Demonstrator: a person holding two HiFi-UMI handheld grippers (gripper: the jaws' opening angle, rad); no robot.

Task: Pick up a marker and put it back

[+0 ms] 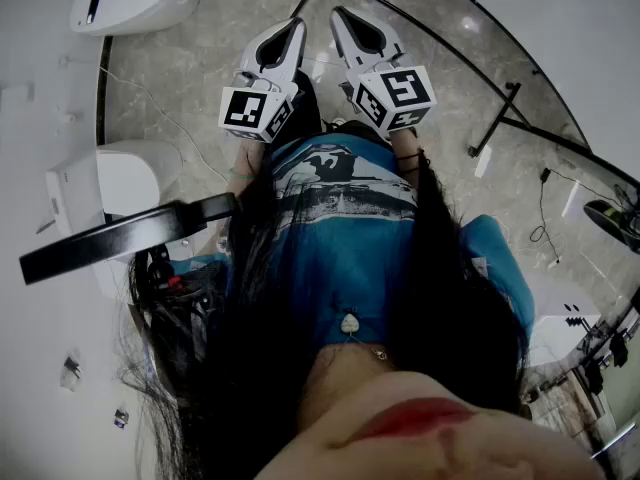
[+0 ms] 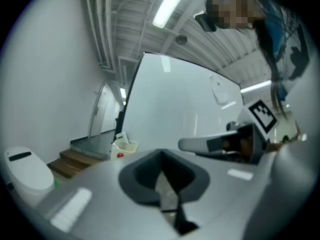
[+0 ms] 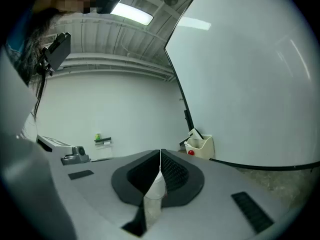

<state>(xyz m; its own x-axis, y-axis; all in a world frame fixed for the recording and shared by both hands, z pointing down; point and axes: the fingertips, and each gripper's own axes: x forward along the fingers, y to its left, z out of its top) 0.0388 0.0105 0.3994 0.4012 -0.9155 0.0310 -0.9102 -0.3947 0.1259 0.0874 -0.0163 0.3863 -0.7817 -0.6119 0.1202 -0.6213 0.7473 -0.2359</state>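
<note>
**Both tools closed and empty, pointing away from the body**

Head view: The person is looking steeply down over a blue shirt [image 1: 340, 238] and is holding both tools out above the marbled floor [image 1: 190, 68]. The left tool [image 1: 299, 24] and the right tool [image 1: 337, 14] are lying side by side, close but apart, and their tips are pointing away from the body. Each one's jaws are lying together. The marker cubes [image 1: 255, 111] are sitting at the near ends, just above the hands. A black bar [image 1: 120, 236] is crossing the left side of the picture.

Left gripper view: The left tool [image 2: 161, 154] is showing its dark pads meeting at the tip, and nothing is sitting between them. The right tool [image 2: 186, 145] is reaching in from the right. Beyond them a whiteboard [image 2: 190, 104] is standing. A cream holder [image 2: 125, 147] is sitting at its foot, near some wooden steps [image 2: 75, 160]. A small red item [image 2: 119, 155] is lying at the holder's front. This may be the marker, but it is too small to tell.

Right gripper view: The right tool [image 3: 160, 153] is keeping its jaws pressed together along one thin line, and it is gripping nothing. The same whiteboard [image 3: 250, 84] is filling the right side. The cream holder [image 3: 200, 146] and the red item [image 3: 190, 152] are sitting at its base, well away from the tool.
</note>
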